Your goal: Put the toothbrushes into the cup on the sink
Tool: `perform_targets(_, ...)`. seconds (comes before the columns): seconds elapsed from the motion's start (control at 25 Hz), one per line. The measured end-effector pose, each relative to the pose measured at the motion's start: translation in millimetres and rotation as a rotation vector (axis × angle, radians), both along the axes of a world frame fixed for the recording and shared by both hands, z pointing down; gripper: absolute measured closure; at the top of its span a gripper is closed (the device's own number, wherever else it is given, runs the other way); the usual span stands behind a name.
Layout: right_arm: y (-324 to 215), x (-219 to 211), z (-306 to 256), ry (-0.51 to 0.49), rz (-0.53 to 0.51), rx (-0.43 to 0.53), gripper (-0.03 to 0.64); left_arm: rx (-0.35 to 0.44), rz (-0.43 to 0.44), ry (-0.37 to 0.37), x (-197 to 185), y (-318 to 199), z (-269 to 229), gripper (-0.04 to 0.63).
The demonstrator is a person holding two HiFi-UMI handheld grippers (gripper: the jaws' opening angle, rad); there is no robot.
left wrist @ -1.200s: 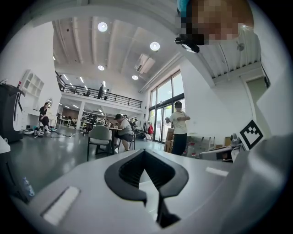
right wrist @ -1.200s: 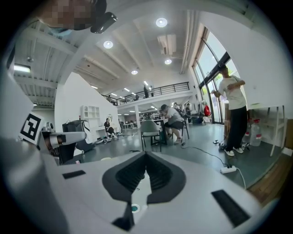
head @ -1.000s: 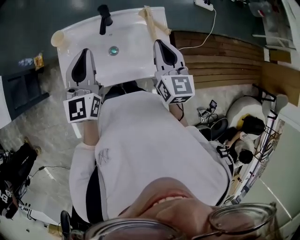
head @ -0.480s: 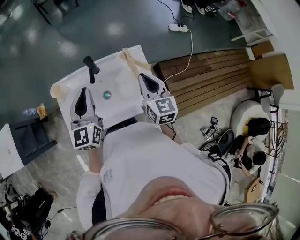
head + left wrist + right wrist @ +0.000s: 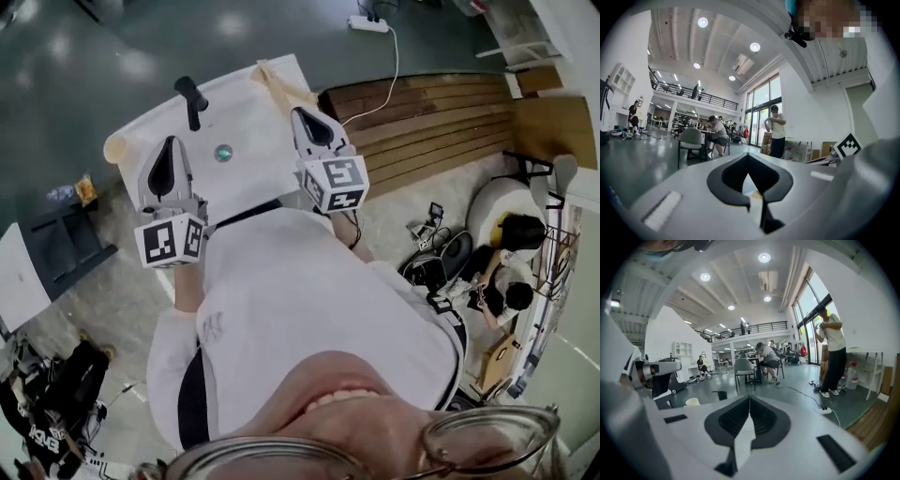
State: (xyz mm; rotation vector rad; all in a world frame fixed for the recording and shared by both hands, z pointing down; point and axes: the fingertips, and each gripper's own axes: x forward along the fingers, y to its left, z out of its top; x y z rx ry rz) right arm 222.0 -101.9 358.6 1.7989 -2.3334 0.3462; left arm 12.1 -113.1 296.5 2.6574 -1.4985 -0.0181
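Vs a sec ago, little changed. Cup still on the sink's back-left corner. L gripper stays closed, empty, over the front edge. Tap at the back edge. Brushes still lie at the back-right corner, not in the cup. R gripper also stays closed on nothing, just beside them. Dark glossy floor behind, wood decking to the right.

Sink near rim behind white shirt
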Motion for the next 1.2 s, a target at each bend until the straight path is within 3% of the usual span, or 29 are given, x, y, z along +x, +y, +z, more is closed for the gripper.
perform_targets(0.32, -28, 14, 80, 0.082, 0.035, -0.193, 0.6, -0.017, -0.125, -0.011, -66, 7, 1, 0.595)
perform_targets(0.4, -44, 16, 101, 0.111, 0.024, -0.236, 0.549, -0.023, -0.146, -0.01, -77, 6, 2, 0.595)
perform_targets(0.8, -103, 19, 204, 0.016, 0.005, -0.496, 0.514, -0.046, -0.188, -0.026, -98, 7, 10, 0.595)
perform_targets(1.2, -130, 12, 245, 0.074, -0.009, -0.606, 0.508, -0.049, -0.226, -0.036, -113, -3, 12, 0.594)
